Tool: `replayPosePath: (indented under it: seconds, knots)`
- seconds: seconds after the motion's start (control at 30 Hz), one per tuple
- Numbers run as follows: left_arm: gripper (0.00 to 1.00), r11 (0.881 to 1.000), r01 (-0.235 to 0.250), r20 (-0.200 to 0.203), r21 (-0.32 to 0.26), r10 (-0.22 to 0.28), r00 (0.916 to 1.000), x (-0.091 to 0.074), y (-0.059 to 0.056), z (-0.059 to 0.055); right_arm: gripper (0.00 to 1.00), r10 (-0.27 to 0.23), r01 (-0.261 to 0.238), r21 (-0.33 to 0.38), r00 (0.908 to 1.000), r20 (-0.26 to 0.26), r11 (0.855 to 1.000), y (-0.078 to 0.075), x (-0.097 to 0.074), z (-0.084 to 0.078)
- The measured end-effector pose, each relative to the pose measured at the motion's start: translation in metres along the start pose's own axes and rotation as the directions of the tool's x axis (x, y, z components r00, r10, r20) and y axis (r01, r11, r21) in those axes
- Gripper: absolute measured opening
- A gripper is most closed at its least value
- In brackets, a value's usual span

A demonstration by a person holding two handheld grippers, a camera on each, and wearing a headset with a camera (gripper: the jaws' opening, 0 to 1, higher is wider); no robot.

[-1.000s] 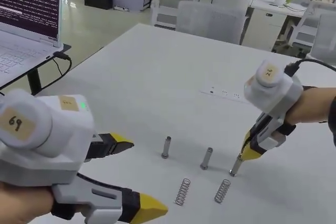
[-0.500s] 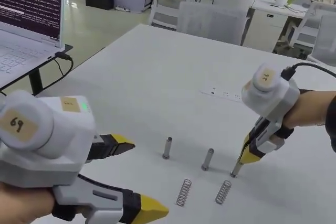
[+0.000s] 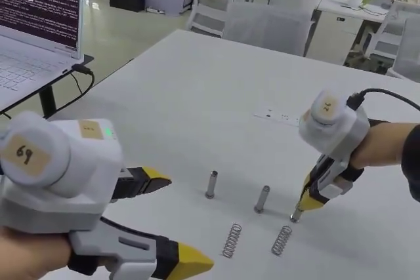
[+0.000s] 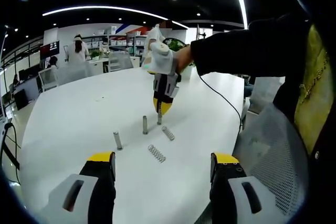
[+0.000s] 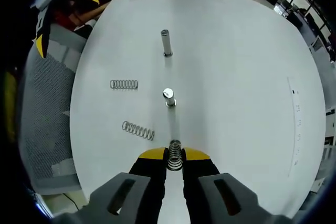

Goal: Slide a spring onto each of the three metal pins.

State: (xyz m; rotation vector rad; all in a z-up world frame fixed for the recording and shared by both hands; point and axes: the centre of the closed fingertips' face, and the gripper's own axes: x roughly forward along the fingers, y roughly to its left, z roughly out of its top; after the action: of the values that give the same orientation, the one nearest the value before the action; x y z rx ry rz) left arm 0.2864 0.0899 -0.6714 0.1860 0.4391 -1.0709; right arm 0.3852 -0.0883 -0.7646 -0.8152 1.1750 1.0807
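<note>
A white counter [image 3: 197,96] carries the work, with one open laptop [image 3: 33,31] on a stand beside it, out past the left jaws.

Two grippers are over the counter. The left gripper [image 3: 176,221] is held low, its jaws spread wide with nothing between them. The right gripper [image 3: 307,202] points down at the counter, its jaws pinching one spring [image 5: 174,157] by its sides.

Three pins stand upright in a row ahead of the left jaws. The third pin [image 3: 296,214] is directly under the yellow tips of the right jaws. In the right gripper view the middle pin [image 5: 169,97] is just ahead of the jaws and the far pin [image 5: 167,42] is beyond it on the same line. Both of these are bare.

There are three springs: the held one and two lying flat. The nearer loose spring [image 5: 138,130] and the farther loose spring [image 5: 124,84] lie to one side of the right jaws' line, between the pin row and the left jaws.

The held spring seems to meet the top of the third pin, but I cannot tell if it is threaded on.
</note>
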Motion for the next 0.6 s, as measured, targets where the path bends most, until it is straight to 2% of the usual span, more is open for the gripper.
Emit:
replayPosePath:
  seconds: [0.6]
  knots:
    - [0.7,1.0,0.0,0.0,-0.002,0.0,1.0,0.0,0.0,0.0,0.09,-0.011,0.011,-0.003,0.9997,-0.021,1.0,0.001,0.02,-0.006]
